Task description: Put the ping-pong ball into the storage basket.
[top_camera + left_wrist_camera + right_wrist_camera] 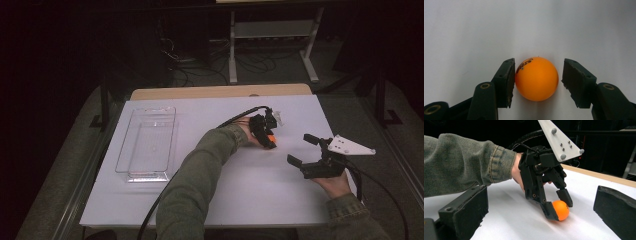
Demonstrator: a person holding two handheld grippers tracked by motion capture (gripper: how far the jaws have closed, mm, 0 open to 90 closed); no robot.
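On the white table (pixel 210 200), a little right of its middle, an orange ball (pixel 536 78) rested on the surface with the left gripper (pixel 270 141) tipped down over it. In the left gripper view the ball sat between the two black jaws: the pad on that view's left lay against the ball's side, while a narrow strip of white table showed between the ball and the other pad. In the right gripper view the same gripper (pixel 560 207) looked to have both jaw tips at the ball (pixel 560 210), so whether the far pad already touched could not be told for sure (the nearer view suggested not quite). The ball stood on the table, not lifted, with black lettering near its top.

The right gripper (pixel 301 148) hung just beside, toward the table's right edge, its jaws spread wide with nothing between them; its own view showed the two pads far apart at either side of the frame. A green sleeve (pixel 200 170) reached across from the bottom of the high view to the left gripper. Well apart, at the table's left side, lay a clear plastic tray (pixel 131 131).
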